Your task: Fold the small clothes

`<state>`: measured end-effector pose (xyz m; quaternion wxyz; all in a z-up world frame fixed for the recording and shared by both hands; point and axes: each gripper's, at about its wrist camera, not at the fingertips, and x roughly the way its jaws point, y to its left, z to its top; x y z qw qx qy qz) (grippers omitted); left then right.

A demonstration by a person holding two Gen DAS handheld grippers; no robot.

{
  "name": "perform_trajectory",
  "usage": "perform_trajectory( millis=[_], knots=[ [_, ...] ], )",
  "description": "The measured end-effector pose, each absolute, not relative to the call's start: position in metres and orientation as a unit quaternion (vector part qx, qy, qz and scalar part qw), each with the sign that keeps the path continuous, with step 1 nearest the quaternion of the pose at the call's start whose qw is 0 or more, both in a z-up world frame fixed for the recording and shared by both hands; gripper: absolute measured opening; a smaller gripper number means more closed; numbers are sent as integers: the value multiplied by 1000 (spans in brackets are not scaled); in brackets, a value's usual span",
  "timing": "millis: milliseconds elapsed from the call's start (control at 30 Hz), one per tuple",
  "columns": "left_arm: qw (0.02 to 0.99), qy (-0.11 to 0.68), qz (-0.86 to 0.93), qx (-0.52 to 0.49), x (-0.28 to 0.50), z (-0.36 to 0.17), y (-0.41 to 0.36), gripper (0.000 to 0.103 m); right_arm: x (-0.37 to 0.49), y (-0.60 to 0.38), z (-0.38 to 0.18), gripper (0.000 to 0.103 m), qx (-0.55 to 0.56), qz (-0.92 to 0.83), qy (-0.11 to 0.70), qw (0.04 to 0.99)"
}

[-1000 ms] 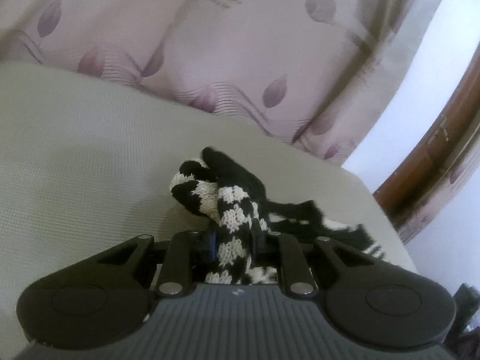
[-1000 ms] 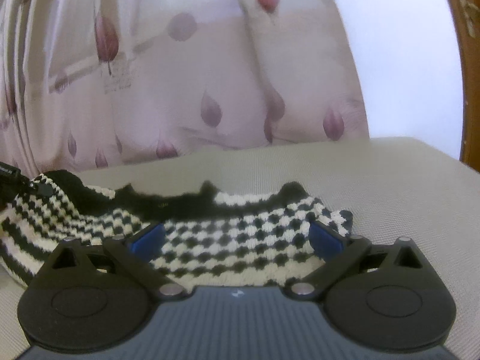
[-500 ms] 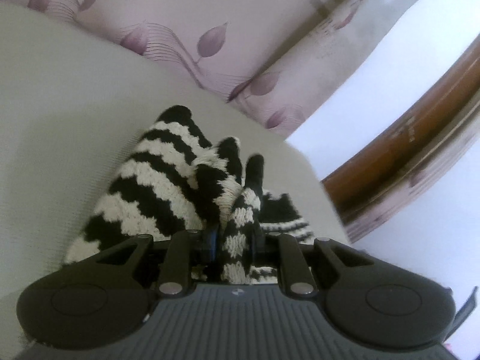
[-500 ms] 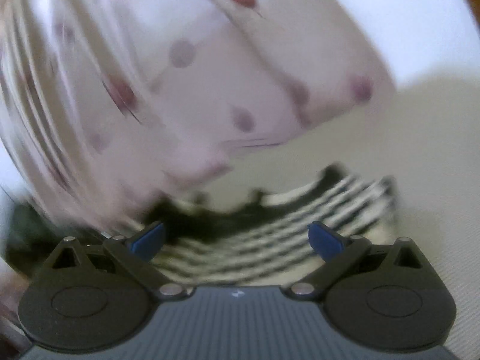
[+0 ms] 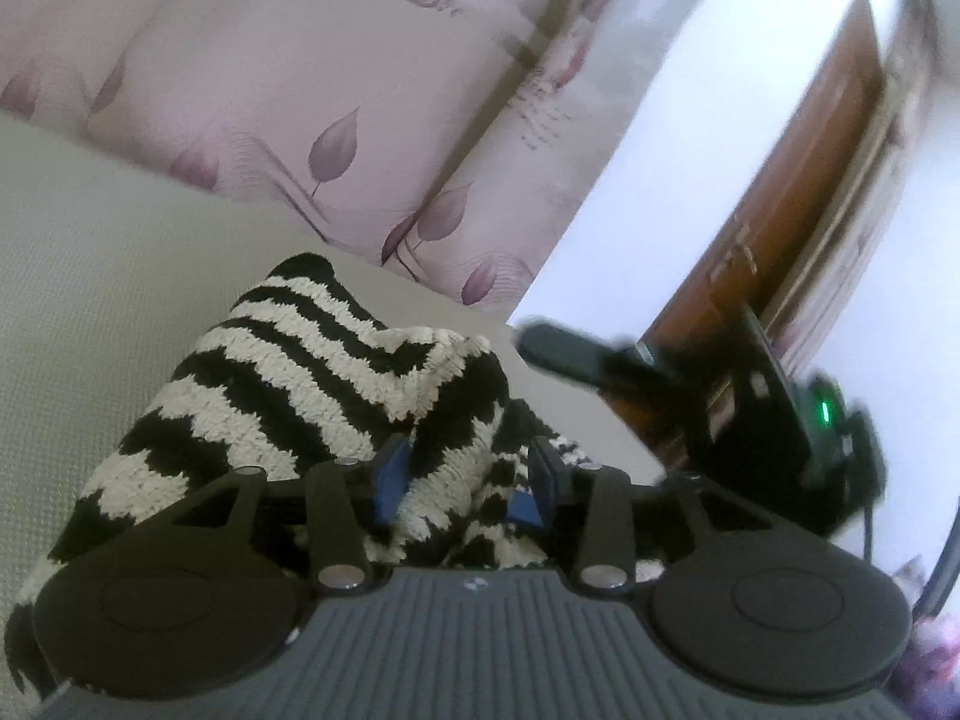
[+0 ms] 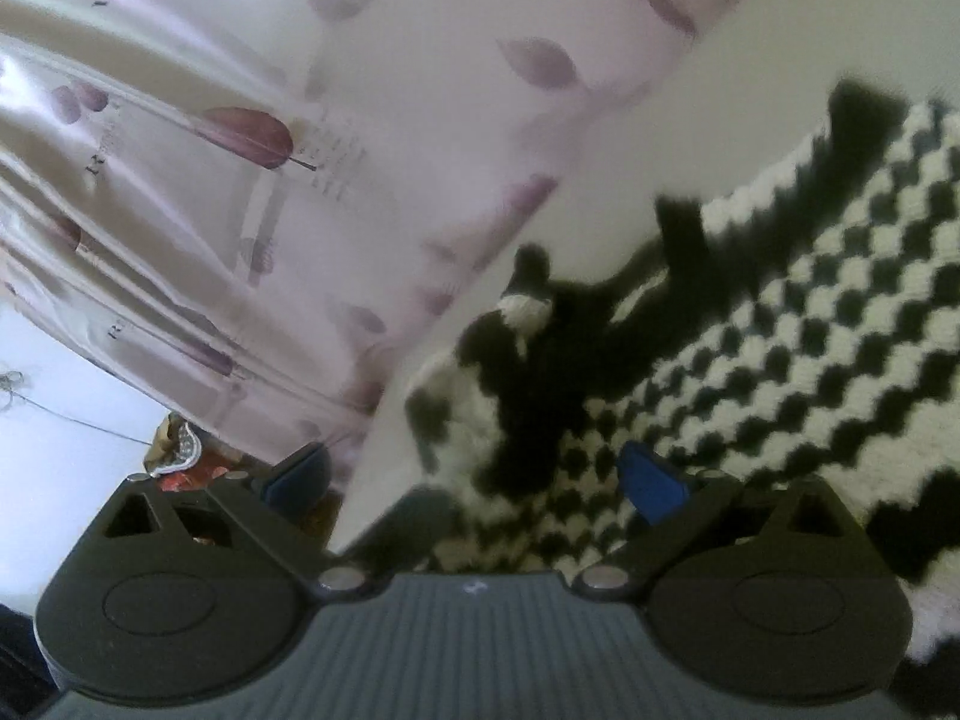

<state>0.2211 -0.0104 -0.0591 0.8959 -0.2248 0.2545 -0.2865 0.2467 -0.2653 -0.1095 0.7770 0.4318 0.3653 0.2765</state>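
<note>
A small black-and-white knitted garment (image 5: 312, 378) lies bunched on a pale grey padded surface (image 5: 90, 252). My left gripper (image 5: 465, 480) has its blue-padded jaws partly apart, with a fold of the knit lying loosely between them. My right gripper (image 6: 474, 480) is wide open, tilted, and hovers over the garment's checkered part (image 6: 780, 324) at the surface's edge. The right gripper also shows in the left wrist view (image 5: 720, 384), blurred, to the right of the garment.
A pink curtain (image 5: 336, 78) with purple leaf print hangs right behind the surface. A brown wooden frame (image 5: 798, 198) and white wall stand to the right. Some clutter (image 6: 180, 456) lies below the surface's edge.
My left gripper was shut on the knit fold and has opened its jaws. The garment has flopped down folded over. My right gripper stayed open and has swung and rolled sideways over the garment.
</note>
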Motion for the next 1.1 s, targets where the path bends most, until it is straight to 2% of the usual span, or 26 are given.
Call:
perform_trajectory(
  millis=[100, 167, 200, 233, 333, 500, 600, 767, 967, 1100],
  knots=[
    [907, 233, -292, -195, 210, -57, -18, 57, 261, -259, -110, 103, 436, 268, 386, 768],
    [912, 222, -298, -172, 205, -56, -23, 68, 267, -251, -110, 80, 412, 255, 398, 779],
    [915, 219, -301, -158, 201, -55, -27, 72, 269, -248, -110, 44, 400, 253, 409, 780],
    [915, 222, -304, -148, 197, -54, -29, 75, 272, -243, -112, 34, 385, 245, 424, 783],
    [906, 226, -319, -160, 181, -42, -19, 78, 268, -240, -111, 28, 355, 232, 417, 804],
    [924, 170, -252, -233, 150, -10, 39, 103, 263, -248, -92, 23, 354, 251, 375, 819],
    [932, 165, -208, -247, 152, -2, 67, 103, 266, -259, -73, 22, 327, 260, 359, 835],
    [921, 208, -186, -271, 162, -15, 78, 103, 276, -300, -45, 22, 305, 242, 338, 857],
    [912, 234, -228, -247, 175, -22, 33, 103, 294, -356, -36, 22, 270, 210, 343, 875],
    [906, 250, -262, -218, 186, -26, -2, 103, 304, -387, -50, 22, 273, 189, 359, 873]
  ],
)
